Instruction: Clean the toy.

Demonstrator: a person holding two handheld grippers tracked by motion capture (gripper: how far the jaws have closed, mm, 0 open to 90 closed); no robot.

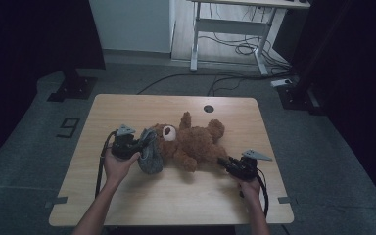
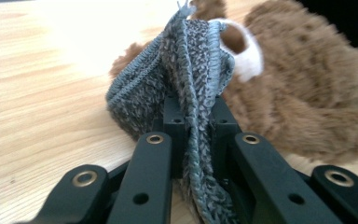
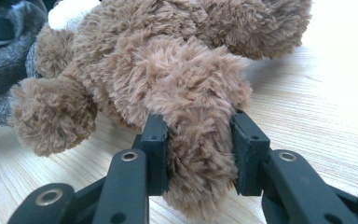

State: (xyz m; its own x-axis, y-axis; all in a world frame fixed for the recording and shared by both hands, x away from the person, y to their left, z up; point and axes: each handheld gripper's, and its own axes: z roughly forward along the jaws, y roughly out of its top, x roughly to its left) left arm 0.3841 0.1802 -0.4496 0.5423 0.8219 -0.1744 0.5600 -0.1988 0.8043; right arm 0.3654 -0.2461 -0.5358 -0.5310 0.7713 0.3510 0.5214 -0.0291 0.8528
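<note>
A brown teddy bear (image 1: 193,142) lies on its back in the middle of the wooden table (image 1: 127,196), its white muzzle (image 1: 169,131) turned left. A grey knitted hat (image 1: 150,152) rests against the bear's head. My left gripper (image 1: 138,144) is shut on the hat's rim, and the knit (image 2: 193,93) runs up between the jaws in the left gripper view, with the bear's head (image 2: 307,79) just behind it. My right gripper (image 1: 223,162) is shut on one furry leg (image 3: 198,135) of the bear at the right. The other leg (image 3: 51,114) lies free beside it.
A round cable hole (image 1: 208,108) sits near the table's far edge. Beyond the table stand a white desk frame (image 1: 235,29) with cables on the floor and black stand bases (image 1: 73,88) at both sides. Bare wood lies in front of the bear.
</note>
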